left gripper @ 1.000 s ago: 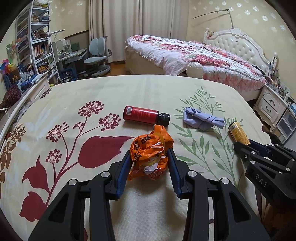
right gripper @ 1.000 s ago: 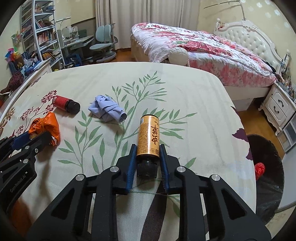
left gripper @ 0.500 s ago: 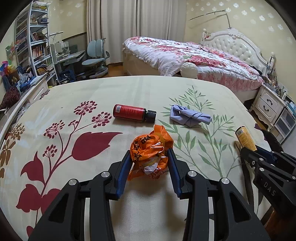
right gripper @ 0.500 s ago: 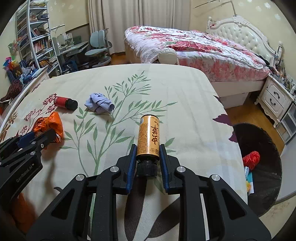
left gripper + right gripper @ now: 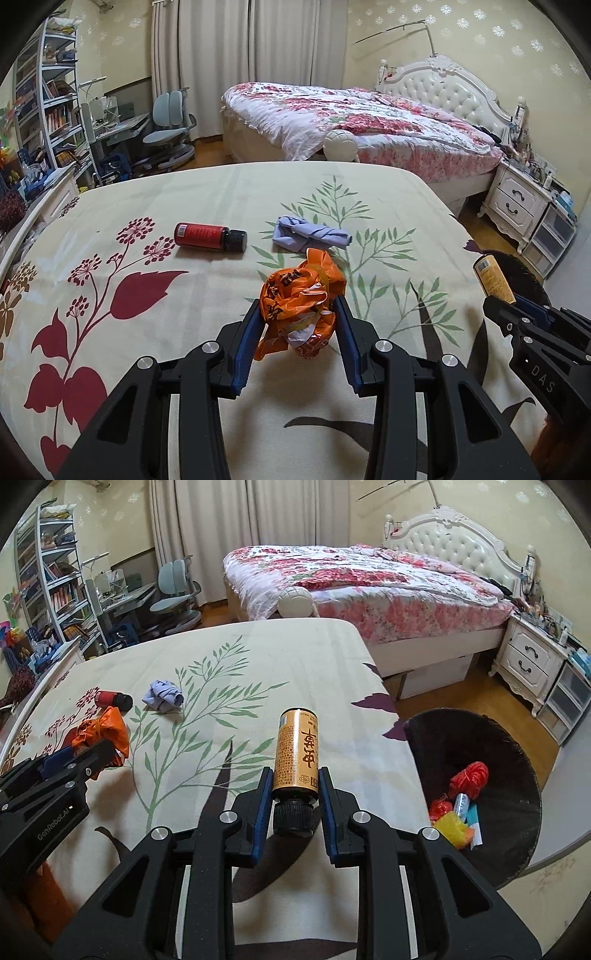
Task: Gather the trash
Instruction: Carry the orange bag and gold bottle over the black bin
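My left gripper (image 5: 300, 314) is shut on a crumpled orange wrapper (image 5: 301, 301), held above the bedspread (image 5: 207, 184). My right gripper (image 5: 293, 782) is shut on a gold bottle (image 5: 297, 751) with a black cap, near the bed's right edge. The same bottle (image 5: 493, 278) shows at the right of the left wrist view. A red bottle (image 5: 207, 236) with a black cap and a crumpled lilac cloth (image 5: 310, 234) lie on the bedspread further off. A dark bin (image 5: 491, 738) stands on the floor to the right, with red, yellow and white trash inside.
A second bed (image 5: 369, 579) with a floral cover stands behind. A white nightstand (image 5: 532, 657) is at the right, a desk with a chair (image 5: 173, 590) and bookshelves (image 5: 48, 587) at the left. Wooden floor lies between the beds.
Both grippers have travelled to the right over the bedspread with their loads. The bin has come further into the right wrist view, and the red bottle and cloth have slid left.
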{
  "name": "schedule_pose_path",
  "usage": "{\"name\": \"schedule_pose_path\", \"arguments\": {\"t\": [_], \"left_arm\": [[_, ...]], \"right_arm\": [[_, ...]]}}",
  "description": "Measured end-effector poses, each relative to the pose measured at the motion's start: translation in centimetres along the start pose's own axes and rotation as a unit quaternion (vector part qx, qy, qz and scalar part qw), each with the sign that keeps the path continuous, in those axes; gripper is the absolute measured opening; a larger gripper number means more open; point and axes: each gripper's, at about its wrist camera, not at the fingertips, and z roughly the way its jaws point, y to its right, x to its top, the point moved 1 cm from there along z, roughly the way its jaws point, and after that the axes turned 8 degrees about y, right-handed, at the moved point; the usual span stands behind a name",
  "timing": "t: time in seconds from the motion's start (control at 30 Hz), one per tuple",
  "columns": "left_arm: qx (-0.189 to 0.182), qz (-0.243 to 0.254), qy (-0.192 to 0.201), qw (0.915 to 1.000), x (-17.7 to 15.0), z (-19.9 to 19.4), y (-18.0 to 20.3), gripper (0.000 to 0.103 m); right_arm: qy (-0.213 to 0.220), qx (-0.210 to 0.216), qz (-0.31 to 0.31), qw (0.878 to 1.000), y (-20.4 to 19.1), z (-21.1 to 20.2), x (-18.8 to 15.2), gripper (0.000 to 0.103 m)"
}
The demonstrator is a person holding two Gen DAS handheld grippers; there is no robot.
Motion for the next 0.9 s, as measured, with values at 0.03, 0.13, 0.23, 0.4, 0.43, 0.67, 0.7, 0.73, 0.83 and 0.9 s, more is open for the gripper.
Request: {"name": "schedule_pose_path", "arguments": {"t": [0.03,0.13,0.23,0.4,0.43,0.67,0.7,0.73,0.83,0.9], "left_arm": [[-0.004,0.002,0.000,1.0000,0.0,0.0,0.4,0.041],[-0.016,0.011,0.002,0.9998,0.2,-0.1,2.0,0.041],[-0.027,0.020,0.004,0.9994,0.4,0.0,3.5,0.041],[-0.050,0.034,0.008,0.9981,0.6,0.0,6.5,0.041],[-0.055,0.038,0.009,0.9977,0.7,0.0,7.2,0.041],[-0.090,0.064,0.013,0.9938,1.1,0.4,12.2,0.041],[-0.095,0.067,0.014,0.9932,1.2,0.4,12.8,0.041],[-0.101,0.071,0.014,0.9922,1.3,0.6,13.6,0.041],[-0.112,0.080,0.014,0.9903,1.4,1.2,15.7,0.041],[-0.119,0.086,0.013,0.9891,1.6,1.8,17.1,0.041]], "right_arm": [[0.001,-0.003,0.002,1.000,0.3,-0.2,0.0,0.024],[0.006,-0.013,0.011,1.000,1.7,-0.7,0.0,0.024],[0.011,-0.024,0.019,0.999,3.1,-1.1,-0.1,0.024],[0.017,-0.044,0.036,0.998,5.7,-1.7,-0.2,0.024],[0.018,-0.048,0.039,0.998,6.2,-1.7,-0.3,0.024],[0.026,-0.082,0.065,0.994,10.4,-2.1,-0.6,0.024],[0.026,-0.088,0.069,0.993,11.1,-2.2,-0.6,0.024],[0.026,-0.092,0.073,0.993,11.6,-2.1,-0.6,0.024],[0.027,-0.107,0.083,0.990,13.3,-2.1,-0.7,0.024],[0.027,-0.117,0.089,0.989,14.5,-2.0,-0.8,0.024]]}}
